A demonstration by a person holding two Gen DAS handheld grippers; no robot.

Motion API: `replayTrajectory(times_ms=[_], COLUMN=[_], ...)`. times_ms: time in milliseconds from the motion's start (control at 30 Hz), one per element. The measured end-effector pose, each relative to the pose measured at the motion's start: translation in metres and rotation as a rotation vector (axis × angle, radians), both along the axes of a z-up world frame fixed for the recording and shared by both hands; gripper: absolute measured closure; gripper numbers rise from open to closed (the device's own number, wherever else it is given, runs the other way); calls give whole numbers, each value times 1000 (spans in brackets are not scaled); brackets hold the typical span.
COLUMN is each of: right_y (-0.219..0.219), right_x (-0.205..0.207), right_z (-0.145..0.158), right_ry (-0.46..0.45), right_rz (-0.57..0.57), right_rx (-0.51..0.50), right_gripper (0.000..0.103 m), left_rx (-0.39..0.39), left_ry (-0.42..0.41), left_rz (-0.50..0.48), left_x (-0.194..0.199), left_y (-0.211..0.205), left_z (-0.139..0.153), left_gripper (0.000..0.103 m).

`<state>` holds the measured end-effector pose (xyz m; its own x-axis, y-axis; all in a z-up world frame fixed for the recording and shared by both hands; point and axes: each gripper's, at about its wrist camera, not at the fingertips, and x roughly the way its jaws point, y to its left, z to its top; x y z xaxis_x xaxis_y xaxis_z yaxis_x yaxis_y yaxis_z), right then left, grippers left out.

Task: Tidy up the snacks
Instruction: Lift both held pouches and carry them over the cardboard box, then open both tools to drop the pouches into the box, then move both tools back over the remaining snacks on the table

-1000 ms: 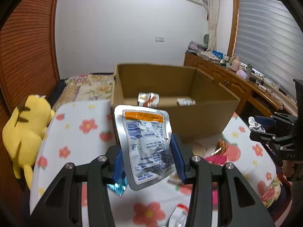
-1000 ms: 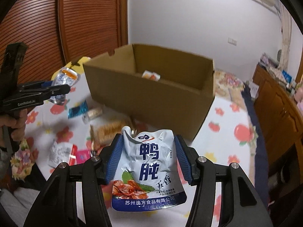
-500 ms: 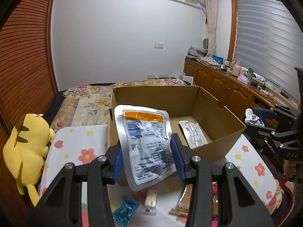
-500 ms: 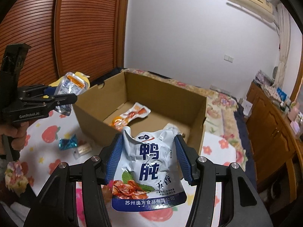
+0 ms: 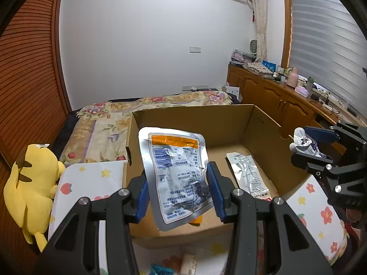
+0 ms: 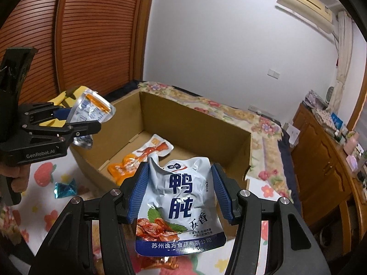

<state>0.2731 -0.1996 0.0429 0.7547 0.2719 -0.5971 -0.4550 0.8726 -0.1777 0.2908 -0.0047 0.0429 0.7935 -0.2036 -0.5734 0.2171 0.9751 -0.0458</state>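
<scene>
My left gripper (image 5: 177, 190) is shut on a silver pouch with an orange band (image 5: 175, 174), held over the near edge of an open cardboard box (image 5: 195, 116). My right gripper (image 6: 177, 194) is shut on a white and blue snack pouch (image 6: 181, 204), hovering at the box's near right side (image 6: 195, 119). Each gripper shows in the other's view: the right gripper (image 5: 321, 153) at far right, the left gripper (image 6: 75, 123) at far left with its silver pouch (image 6: 91, 110). Inside the box lie a silver packet (image 5: 248, 174) and an orange packet (image 6: 140, 158).
The box stands on a flower-print cloth (image 5: 91, 178) with loose snacks: a blue foil candy (image 6: 65, 186) and an orange wrapper (image 6: 160, 262). A yellow plush toy (image 5: 29, 190) lies at left. A bed (image 5: 110, 119) is behind, wooden cabinets (image 5: 275, 98) at right.
Both grippers have risen and moved toward the box with their pouches still gripped; the box interior and its packets have come into fuller view.
</scene>
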Motion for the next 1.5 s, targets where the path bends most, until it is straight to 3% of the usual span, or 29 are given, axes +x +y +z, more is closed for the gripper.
replayTrajectory(times_ms=[367, 633, 767, 967, 1000, 1100, 1233, 1500], right_y=[3, -9, -13, -17, -19, -22, -25, -28], right_x=[25, 44, 53, 57, 56, 51, 42, -18], right_z=[-20, -28, -36, -44, -43, -40, -35, -26], right_ry=[14, 65, 111, 141, 140, 137, 126, 78], right_rz=[-42, -74, -93, -86, -84, -69, -59, -37], right_rx=[-31, 59, 103, 146, 154, 193, 219, 236], right_gripper=[47, 46, 45, 43, 42, 38, 37, 37], left_rx=[33, 45, 50, 31, 23, -8, -21, -60], left_ry=[36, 49, 40, 33, 27, 3, -2, -45], left_rz=[-7, -7, 2, -10, -13, -25, -43, -65], left_x=[20, 23, 21, 13, 11, 2, -9, -50], left_y=[-8, -11, -10, -7, -6, -2, 2, 13], left_z=[-8, -17, -18, -16, -16, -15, -13, -11], left_gripper=[58, 56, 42, 33, 24, 13, 13, 13])
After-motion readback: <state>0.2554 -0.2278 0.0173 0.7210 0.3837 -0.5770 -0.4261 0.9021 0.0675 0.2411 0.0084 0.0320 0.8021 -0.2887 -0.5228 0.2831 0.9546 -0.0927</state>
